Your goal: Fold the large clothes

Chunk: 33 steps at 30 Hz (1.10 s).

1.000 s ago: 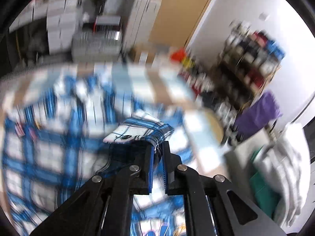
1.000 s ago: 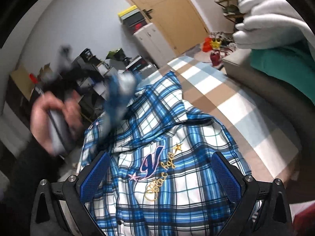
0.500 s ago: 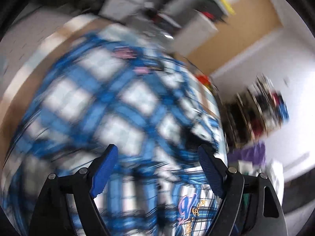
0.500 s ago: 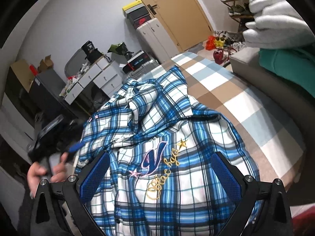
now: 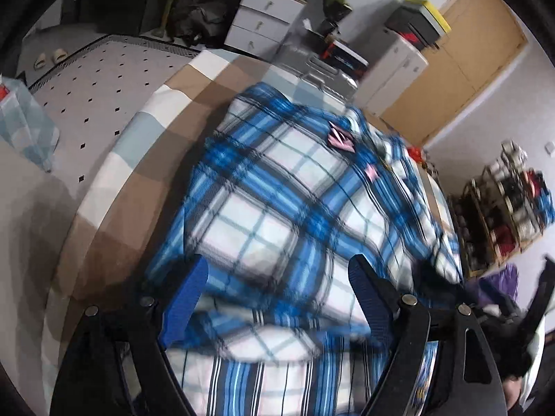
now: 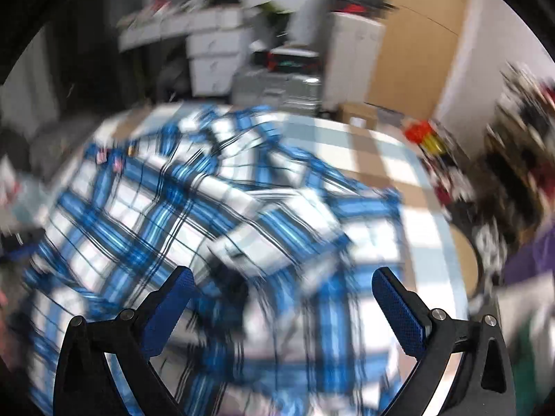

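A blue, white and black plaid shirt [image 5: 277, 215] lies spread on a bed with a tan, white and pale blue checked cover [image 5: 138, 145]. It bears small pink patches near its far end. My left gripper [image 5: 277, 277] hangs just above the shirt, open, with nothing between its blue pads. The right wrist view is blurred by motion; there the same shirt [image 6: 215, 215] lies rumpled, with a sleeve folded across its middle. My right gripper [image 6: 282, 284] stands open over the cloth and holds nothing.
White drawers [image 5: 263, 17], a silver suitcase [image 5: 319, 72] and a white cabinet [image 5: 392, 69] stand beyond the bed, by a wooden door [image 5: 461, 55]. A shoe rack [image 5: 506, 204] lines the right wall. A dotted grey floor mat [image 5: 97, 79] lies left of the bed.
My left gripper let go of the shirt sleeve, opened wide and swung over the shirt's body. My right gripper stayed open and swept sideways fast, rolling; its view has gone blurred.
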Motion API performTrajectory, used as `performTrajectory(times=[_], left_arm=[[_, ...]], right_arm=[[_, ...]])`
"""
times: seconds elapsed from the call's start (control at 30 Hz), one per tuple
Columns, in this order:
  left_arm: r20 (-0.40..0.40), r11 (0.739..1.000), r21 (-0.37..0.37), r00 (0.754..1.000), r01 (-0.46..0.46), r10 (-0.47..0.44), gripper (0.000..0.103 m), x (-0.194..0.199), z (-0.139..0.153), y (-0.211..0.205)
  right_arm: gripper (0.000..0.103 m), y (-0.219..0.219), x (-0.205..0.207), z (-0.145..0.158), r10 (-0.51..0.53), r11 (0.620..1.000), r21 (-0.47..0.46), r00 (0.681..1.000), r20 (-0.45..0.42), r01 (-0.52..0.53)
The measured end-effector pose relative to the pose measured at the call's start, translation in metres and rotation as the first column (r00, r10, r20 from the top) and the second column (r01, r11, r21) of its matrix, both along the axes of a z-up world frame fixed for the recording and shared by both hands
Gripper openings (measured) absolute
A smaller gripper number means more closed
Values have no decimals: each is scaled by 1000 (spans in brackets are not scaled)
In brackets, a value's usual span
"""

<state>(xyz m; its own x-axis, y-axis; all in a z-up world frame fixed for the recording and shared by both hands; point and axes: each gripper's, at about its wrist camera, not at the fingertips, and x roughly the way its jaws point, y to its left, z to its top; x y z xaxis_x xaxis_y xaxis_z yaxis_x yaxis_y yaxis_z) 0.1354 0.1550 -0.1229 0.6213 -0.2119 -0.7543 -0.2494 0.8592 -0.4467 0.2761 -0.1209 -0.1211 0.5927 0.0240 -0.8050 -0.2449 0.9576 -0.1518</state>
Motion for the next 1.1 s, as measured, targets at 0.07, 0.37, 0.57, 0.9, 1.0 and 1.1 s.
performTrajectory(times=[0.07,0.37,0.57,0.9,1.0,1.1], left_arm=[[18,999,-35,1000,16,-16,80,7,1,2],[-73,998,-37,996,43,-46,79,23,-19,7],[-83,1000,-26,996,18,-20,79,14,-16,16],[-107,998,26,993,58,-55,80,2,-13,24],[-115,997,80,993,23,-13,80,-6,-7,32],[-96,998,54,995,-18,24,80,-13,-1,46]], right_arm=[[96,12,15,-15,-16,996,-90,1000,-16,14],[21,-61,3,13,-235,949,228,970,57,216],[25,-172,-51,-23,-493,589,641,847,-197,492],[76,-166,-87,7,-426,824,366,899,-105,433],[83,-128,-77,51,-274,898,362,962,18,249],[100,-53,-54,75,-59,943,330,995,79,30]])
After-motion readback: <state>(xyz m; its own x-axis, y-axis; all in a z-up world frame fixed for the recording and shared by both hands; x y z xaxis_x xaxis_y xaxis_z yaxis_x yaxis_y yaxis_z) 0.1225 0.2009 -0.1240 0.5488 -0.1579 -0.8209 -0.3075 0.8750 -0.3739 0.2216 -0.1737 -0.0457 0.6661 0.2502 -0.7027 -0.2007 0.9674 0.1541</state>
